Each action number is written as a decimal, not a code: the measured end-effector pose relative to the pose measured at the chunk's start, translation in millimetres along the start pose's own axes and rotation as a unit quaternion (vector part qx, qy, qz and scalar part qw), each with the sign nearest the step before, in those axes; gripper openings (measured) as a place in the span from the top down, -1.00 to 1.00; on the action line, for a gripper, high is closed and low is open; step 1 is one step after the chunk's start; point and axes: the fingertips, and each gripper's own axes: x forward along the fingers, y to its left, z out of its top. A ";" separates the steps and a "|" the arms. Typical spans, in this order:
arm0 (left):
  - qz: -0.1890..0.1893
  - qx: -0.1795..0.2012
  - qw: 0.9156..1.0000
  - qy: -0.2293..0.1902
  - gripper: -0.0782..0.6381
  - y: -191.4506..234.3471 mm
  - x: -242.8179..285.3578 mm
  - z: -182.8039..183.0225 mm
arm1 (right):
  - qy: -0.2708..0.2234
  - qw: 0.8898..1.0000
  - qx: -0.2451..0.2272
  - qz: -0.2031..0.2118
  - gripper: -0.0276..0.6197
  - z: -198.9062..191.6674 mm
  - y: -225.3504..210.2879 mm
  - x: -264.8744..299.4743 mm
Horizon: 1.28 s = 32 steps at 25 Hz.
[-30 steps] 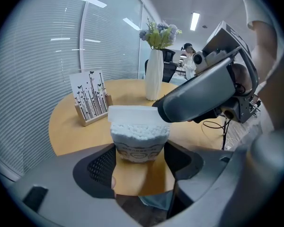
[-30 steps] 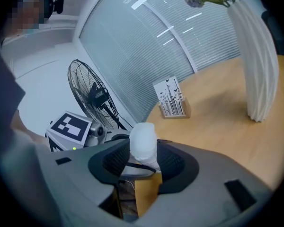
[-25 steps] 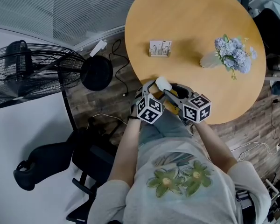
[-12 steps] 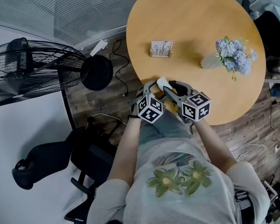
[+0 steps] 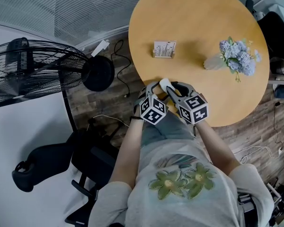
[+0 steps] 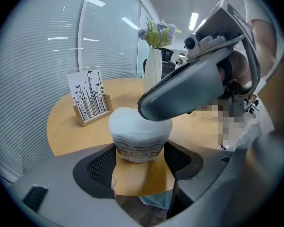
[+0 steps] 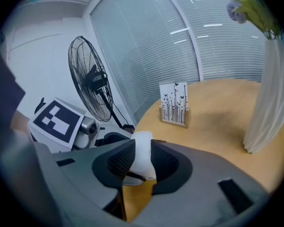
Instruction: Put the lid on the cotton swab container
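The cotton swab container [image 6: 139, 150], a small labelled tub, stands at the near edge of the round wooden table [image 5: 199, 22]. Its white domed lid [image 6: 132, 123] sits on top. My left gripper [image 6: 139, 161] is shut on the tub, with a pad against each side. My right gripper [image 7: 141, 161] reaches in from the right, and one of its fingers [image 6: 189, 89] lies across the lid. The right jaws are closing, with the lid [image 7: 143, 155] between them and touching both pads. In the head view the lid [image 5: 164, 84] shows between the left gripper [image 5: 157, 90] and the right gripper [image 5: 172, 90].
A card holder with printed cards [image 5: 164, 49] stands mid-table. A white vase of blue flowers [image 5: 232, 56] stands at the right. A floor fan [image 5: 33, 70] and a black chair [image 5: 61, 164] are to the left. The table's edge runs right below the container.
The right gripper has shifted slightly left toward the container, and its jaws have narrowed onto the lid. The left gripper has kept its grip on the container.
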 end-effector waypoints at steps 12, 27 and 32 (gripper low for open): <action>0.001 -0.002 1.000 -0.001 -0.10 0.2 1.4 0.0 | 0.039 0.999 -0.034 -0.009 0.57 -3.5 0.2 4.1; 0.000 -0.022 1.000 0.008 -0.12 -0.4 0.0 0.5 | 0.040 0.999 -0.028 0.000 0.57 -3.8 0.7 2.8; 0.005 -0.021 1.000 0.009 -0.13 -0.4 -1.9 1.5 | 0.055 0.998 -0.030 -0.002 0.57 -3.3 1.3 2.6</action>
